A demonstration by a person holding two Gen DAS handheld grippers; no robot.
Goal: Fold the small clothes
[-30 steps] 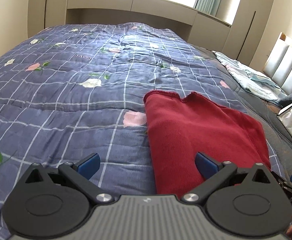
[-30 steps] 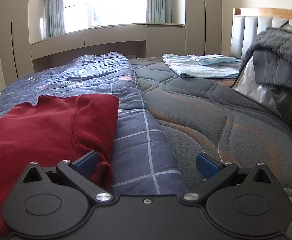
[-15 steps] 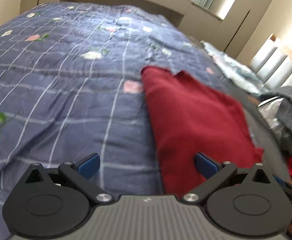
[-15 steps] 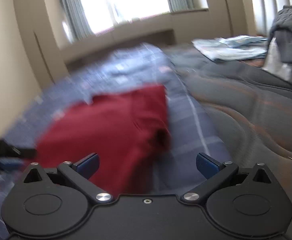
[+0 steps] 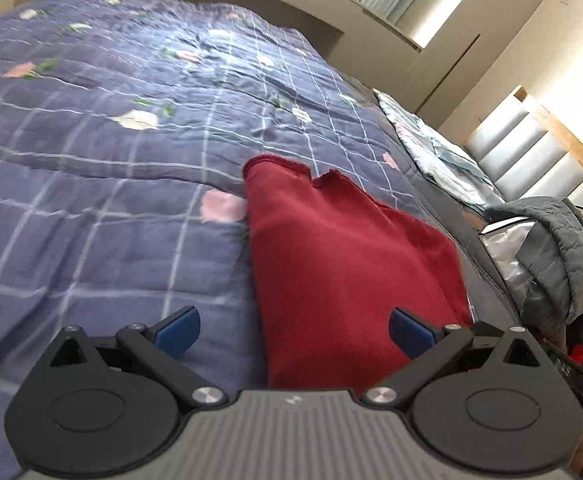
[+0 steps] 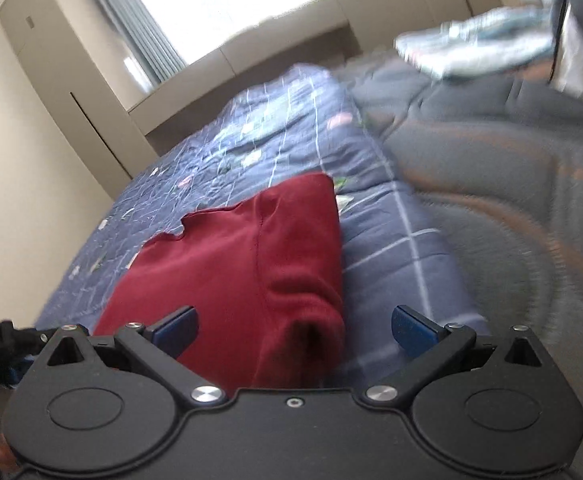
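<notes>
The red garment point(image 5: 343, 264) lies flat on the blue checked quilt point(image 5: 103, 184), folded over on itself so that a seam runs down its upper layer, with a notched neckline at the far end. It sits straight ahead of both claws. In the left wrist view the left claw point(image 5: 293, 326) has its fingers spread wide and empty, the near edge of the garment lying under the gap and nearer the right-hand finger. In the right wrist view the right claw point(image 6: 293, 326) is likewise spread wide and holds nothing; the rolled, thick near corner of the garment point(image 6: 251, 264) sits just ahead of and between its fingers, closer to the left-hand one. Neither claw touches the cloth as far as I can tell.

The step in hand looks like lining up for the next fold: both claws hover at the near edge, one at each side. The next move probably calls for each claw to drop onto its own near corner, pinch all the layers together, and carry the edge forward toward the neckline evenly, so the bulky corner does not slip loose.

Beyond the quilt, ahead and to the right, lie a dark grey mattress point(image 6: 491, 168), a pale folded cloth point(image 5: 439, 152) and a grey padded jacket point(image 5: 563, 240) near the headboard point(image 5: 539, 148)
</notes>
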